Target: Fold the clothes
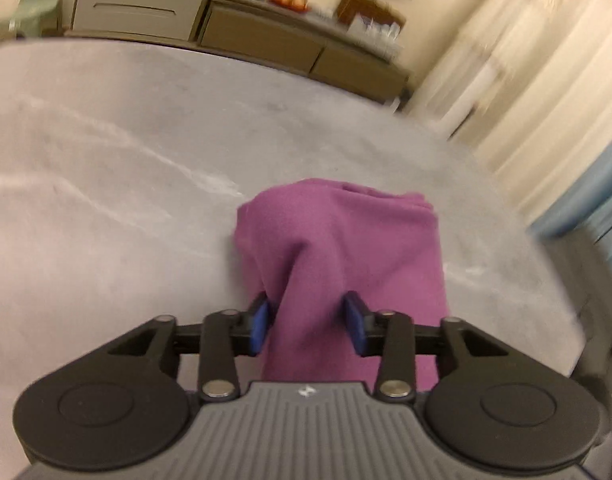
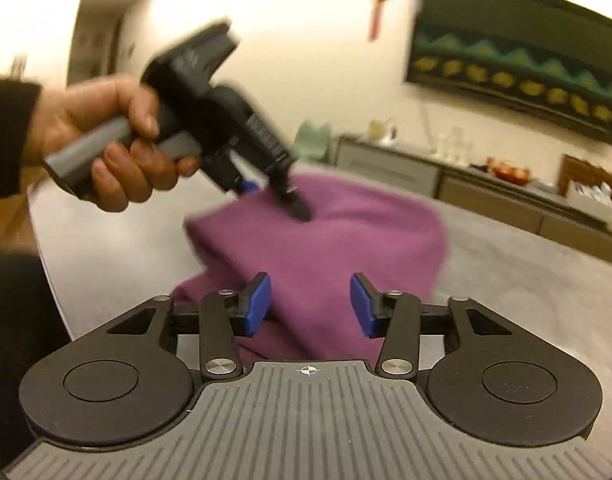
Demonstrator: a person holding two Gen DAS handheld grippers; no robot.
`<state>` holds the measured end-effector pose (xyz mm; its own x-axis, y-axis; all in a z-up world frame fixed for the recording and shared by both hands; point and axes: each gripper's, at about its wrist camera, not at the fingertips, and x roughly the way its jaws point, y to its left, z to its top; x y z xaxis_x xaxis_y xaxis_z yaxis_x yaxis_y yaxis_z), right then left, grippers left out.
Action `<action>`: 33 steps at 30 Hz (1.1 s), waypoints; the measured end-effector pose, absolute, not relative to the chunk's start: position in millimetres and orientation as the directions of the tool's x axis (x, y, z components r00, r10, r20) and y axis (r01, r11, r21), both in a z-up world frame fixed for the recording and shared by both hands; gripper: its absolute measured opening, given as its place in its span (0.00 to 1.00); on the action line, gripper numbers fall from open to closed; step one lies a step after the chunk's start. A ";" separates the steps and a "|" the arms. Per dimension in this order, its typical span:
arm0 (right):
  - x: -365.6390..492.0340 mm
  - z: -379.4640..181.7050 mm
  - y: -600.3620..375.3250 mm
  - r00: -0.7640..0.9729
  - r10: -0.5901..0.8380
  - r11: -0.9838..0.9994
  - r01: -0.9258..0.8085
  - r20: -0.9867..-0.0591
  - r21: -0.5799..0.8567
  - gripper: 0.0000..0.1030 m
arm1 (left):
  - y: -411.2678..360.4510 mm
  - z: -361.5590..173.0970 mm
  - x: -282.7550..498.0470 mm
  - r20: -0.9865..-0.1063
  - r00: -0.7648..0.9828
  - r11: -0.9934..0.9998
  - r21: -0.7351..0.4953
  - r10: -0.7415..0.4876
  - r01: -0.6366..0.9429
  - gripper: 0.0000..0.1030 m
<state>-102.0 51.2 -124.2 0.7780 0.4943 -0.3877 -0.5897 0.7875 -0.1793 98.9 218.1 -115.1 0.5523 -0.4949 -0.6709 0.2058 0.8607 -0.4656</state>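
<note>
Grey tabletop (image 1: pixel 106 168) fills my view, a folded purple garment (image 1: pixel 345 240) lying on it (sideboard (image 1: pixel 266 36) behind). My left gripper (image 1: pixel 309 322) and right gripper (image 2: pixel 310 306) hover partly open over the cloth, pads clear of it.

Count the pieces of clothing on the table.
1. A single purple garment lies folded on the grey table, in front of both tools. Anything tucked inside its folds would be hidden, and the table's near edge is out of view.
</note>
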 end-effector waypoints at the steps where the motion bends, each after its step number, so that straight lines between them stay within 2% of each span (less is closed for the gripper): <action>1: -94.9 -129.9 65.7 0.768 0.486 0.771 -0.602 -0.416 -0.210 0.40 | 221.0 -120.9 95.9 -0.645 0.560 0.841 -0.502 -0.520 0.203 0.39; 2: -86.3 -133.2 71.9 0.765 0.456 0.759 -0.601 -0.455 -0.251 0.31 | 222.5 -125.0 93.4 -0.624 0.568 0.825 -0.528 -0.537 0.200 0.39; 6: -62.6 -132.3 36.6 0.789 0.328 0.782 -0.535 -0.520 -0.320 0.32 | 197.4 -122.0 80.6 -0.524 0.570 0.742 -0.623 -0.632 0.250 0.41; 8: -42.6 -127.3 -4.1 0.799 0.207 0.854 -0.429 -0.565 -0.295 0.33 | 174.0 -123.0 78.2 -0.514 0.576 0.741 -0.614 -0.636 0.270 0.44; 10: -22.4 -122.2 -45.2 0.788 0.085 0.910 -0.311 -0.610 -0.275 0.33 | 166.7 -133.0 86.0 -0.504 0.582 0.721 -0.655 -0.638 0.224 0.50; 11: -26.7 -113.1 -59.7 0.778 0.119 0.940 -0.288 -0.617 -0.182 0.34 | 167.1 -135.7 88.7 -0.491 0.588 0.707 -0.676 -0.643 0.208 0.52; 12: -31.6 -103.6 -74.0 0.769 0.158 0.961 -0.264 -0.620 -0.083 0.40 | 167.6 -138.4 91.5 -0.478 0.594 0.692 -0.696 -0.647 0.192 0.55; 14: -45.6 -92.1 -100.7 0.693 0.399 0.914 -0.252 -0.600 0.317 0.53 | 169.3 -143.5 96.0 -0.449 0.606 0.655 -0.737 -0.657 0.164 0.56; 16: -47.9 -97.4 -104.9 0.628 0.595 0.757 -0.229 -0.501 0.612 0.70 | 175.8 -147.4 99.2 -0.414 0.613 0.613 -0.776 -0.673 0.149 0.61; 17: -44.9 -102.5 -102.5 0.596 0.671 0.661 -0.211 -0.441 0.720 0.82 | 179.2 -149.5 101.5 -0.399 0.617 0.595 -0.791 -0.678 0.142 0.65; 18: -41.8 -107.6 -100.1 0.566 0.737 0.552 -0.186 -0.370 0.813 0.88 | 181.3 -151.4 104.6 -0.392 0.618 0.584 -0.801 -0.681 0.135 0.67; 20: -30.9 -124.3 -81.5 0.497 0.806 0.439 -0.138 -0.321 0.888 0.87 | 180.4 -154.1 114.8 -0.411 0.611 0.593 -0.796 -0.676 0.121 0.67; 21: -22.2 -131.7 -73.6 0.489 0.807 0.426 -0.095 -0.331 0.900 0.86 | 179.3 -155.3 120.8 -0.426 0.608 0.602 -0.791 -0.670 0.110 0.67; 22: -16.0 -137.6 -71.2 0.505 0.793 0.429 -0.067 -0.341 0.901 0.86 | 178.3 -156.5 126.9 -0.441 0.604 0.611 -0.785 -0.664 0.099 0.67; 23: -9.9 -143.4 -69.0 0.520 0.779 0.432 -0.039 -0.351 0.901 0.79 | 176.7 -157.4 133.2 -0.454 0.602 0.622 -0.778 -0.657 0.092 0.64; 24: -3.7 -149.0 -69.1 0.528 0.768 0.425 0.003 -0.362 0.905 0.62 | 174.5 -155.6 137.7 -0.463 0.606 0.639 -0.763 -0.648 0.100 0.52; 25: 0.3 -151.5 -70.3 0.531 0.769 0.408 0.022 -0.357 0.913 0.50 | 172.6 -150.0 138.7 -0.465 0.618 0.664 -0.737 -0.634 0.127 0.44; 26: 4.3 -153.9 -71.6 0.533 0.770 0.390 0.040 -0.350 0.920 0.23 | 171.6 -143.8 137.5 -0.450 0.634 0.682 -0.711 -0.629 0.172 0.28; 27: 2.0 -147.9 -72.7 0.554 0.754 0.410 0.022 -0.353 0.912 0.20 | 174.2 -137.1 131.4 -0.408 0.654 0.683 -0.692 -0.637 0.234 0.22; 30: -10.1 -123.7 -66.0 0.591 0.699 0.558 -0.097 -0.403 0.824 0.15 | 182.4 -122.4 116.3 -0.297 0.689 0.682 -0.620 -0.661 0.387 0.18; 32: -19.7 -105.9 -57.9 0.612 0.654 0.668 -0.194 -0.444 0.718 0.13 | 190.4 -151.0 129.6 -0.382 0.684 0.715 -0.633 -0.621 0.296 0.19; 33: -16.7 -111.6 -48.9 0.598 0.629 0.718 -0.205 -0.496 0.665 0.12 | 193.3 -164.6 136.2 -0.419 0.680 0.727 -0.640 -0.601 0.249 0.20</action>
<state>-16.7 -48.9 -111.6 0.5982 0.6293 -0.4960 -0.2046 0.7185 0.6648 136.2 193.3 -164.6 0.6802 -0.6011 -0.4195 0.2486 0.7275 -0.6395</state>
